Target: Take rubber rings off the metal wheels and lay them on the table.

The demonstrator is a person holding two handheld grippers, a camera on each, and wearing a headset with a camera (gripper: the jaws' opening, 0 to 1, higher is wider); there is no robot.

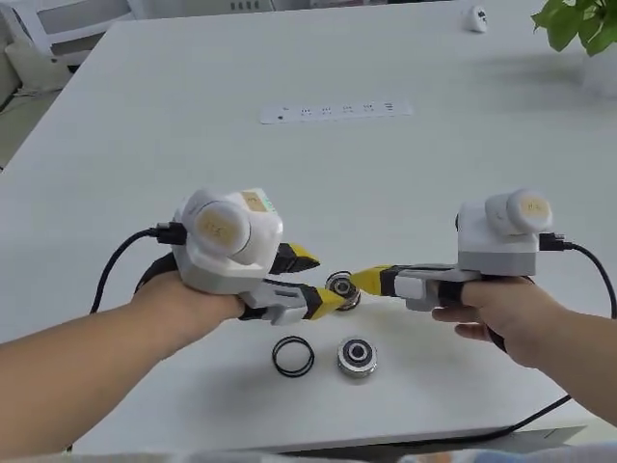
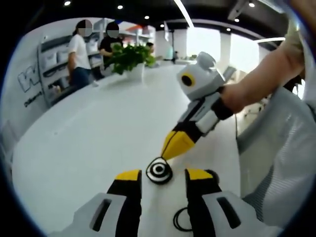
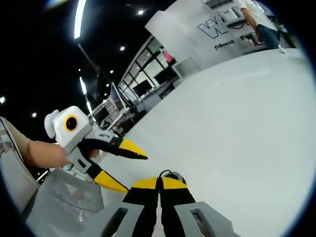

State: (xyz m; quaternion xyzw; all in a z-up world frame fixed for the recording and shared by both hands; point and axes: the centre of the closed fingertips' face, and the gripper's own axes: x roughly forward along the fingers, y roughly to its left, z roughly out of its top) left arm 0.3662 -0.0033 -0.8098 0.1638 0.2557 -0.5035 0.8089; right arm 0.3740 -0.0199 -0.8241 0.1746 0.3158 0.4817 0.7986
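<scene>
A small metal wheel (image 1: 341,287) with a black rubber ring around it sits between the two grippers, just above the table. My right gripper (image 1: 369,280) is shut, its yellow tips pinching the wheel's rim (image 3: 172,175). In the left gripper view the wheel (image 2: 159,171) faces me, just ahead of my left gripper (image 2: 164,175). The left gripper (image 1: 318,278) is open, one jaw on each side of the wheel, not touching it. A loose black rubber ring (image 1: 292,356) lies flat on the table beside a second metal wheel (image 1: 357,356).
A white power strip (image 1: 337,110) lies mid-table. A green plant (image 1: 578,21) and a small white object (image 1: 475,17) stand at the far right. Black cables (image 1: 120,260) trail from both grippers. The table's front edge (image 1: 318,446) is close behind the ring.
</scene>
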